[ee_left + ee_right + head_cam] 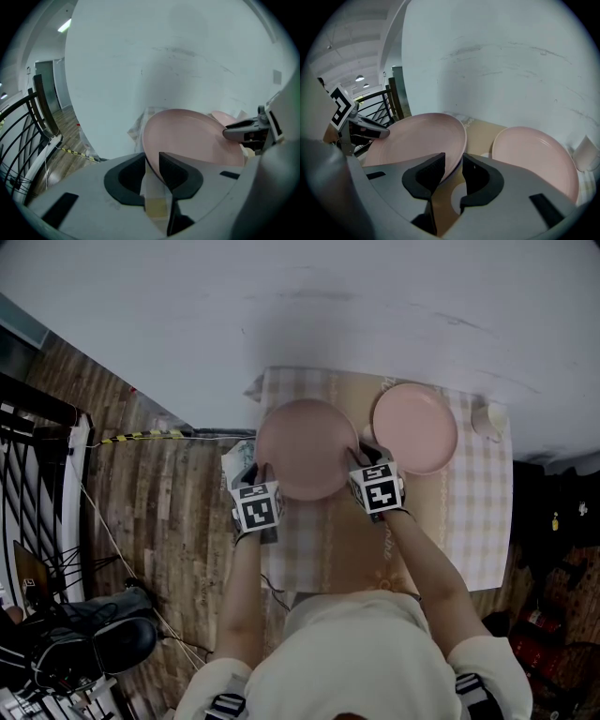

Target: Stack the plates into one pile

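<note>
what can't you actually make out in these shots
- Underside of the left pink plate: hidden by the plate itself in all views, so whether it touches the checked tablecloth is unclear.
- White cup: tiny in the head view, cut by the edge in the right gripper view; contents unseen.
- Tablecloth's near edge: head view, partly covered by the person's arms.

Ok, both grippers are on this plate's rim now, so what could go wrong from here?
1. The held plate is pinched only at its thin rim, by the left gripper and the right gripper on opposite sides. If either grip slackens, it could tip or drop.
2. The right gripper sits close beside the second plate. While carrying across, its jaws may bump that plate.
3. The cup stands just past the second plate and could get knocked.
</note>
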### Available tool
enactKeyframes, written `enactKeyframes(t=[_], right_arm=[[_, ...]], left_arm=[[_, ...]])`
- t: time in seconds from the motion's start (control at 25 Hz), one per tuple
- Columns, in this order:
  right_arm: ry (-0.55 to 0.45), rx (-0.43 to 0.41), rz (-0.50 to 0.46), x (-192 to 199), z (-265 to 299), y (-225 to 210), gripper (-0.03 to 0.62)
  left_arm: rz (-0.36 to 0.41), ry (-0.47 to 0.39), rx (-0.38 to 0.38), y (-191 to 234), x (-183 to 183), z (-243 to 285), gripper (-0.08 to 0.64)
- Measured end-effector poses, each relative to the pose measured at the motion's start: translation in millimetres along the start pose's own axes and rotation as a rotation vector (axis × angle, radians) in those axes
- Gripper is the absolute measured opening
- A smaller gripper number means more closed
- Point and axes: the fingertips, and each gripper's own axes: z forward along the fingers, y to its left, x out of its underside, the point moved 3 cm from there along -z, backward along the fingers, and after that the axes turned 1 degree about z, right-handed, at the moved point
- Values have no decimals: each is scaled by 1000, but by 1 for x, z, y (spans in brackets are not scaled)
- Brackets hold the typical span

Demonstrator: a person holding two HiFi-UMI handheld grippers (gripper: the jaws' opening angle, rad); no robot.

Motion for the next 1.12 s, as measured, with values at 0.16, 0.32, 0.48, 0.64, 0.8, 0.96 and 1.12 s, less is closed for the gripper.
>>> enactKeyframes(t=[0.16, 0.32, 0.48, 0.64, 0.8, 0.96, 1.12], right_arm=[[4, 0, 8, 1, 2, 0, 104], [9, -1, 10, 2, 4, -1, 106], [14, -2, 16, 2, 3, -1, 106], [11, 3, 19, 1, 0, 0, 106], [0, 11, 22, 1, -8, 0, 107], [-13, 27, 33, 2, -20, 0, 107], [-38, 32, 40, 3, -35, 3, 107]], left_arm=[[8, -9, -13, 2, 2, 3, 84], [7, -9, -15, 1, 0, 1, 84], [4, -17, -17, 2, 1, 1, 84], [-9, -32, -17, 2, -2, -7, 85], [-37, -42, -11, 2, 1, -13, 84], [-47, -56, -8, -2, 2, -22, 84], [-66, -86, 10, -10, -1, -33, 80]])
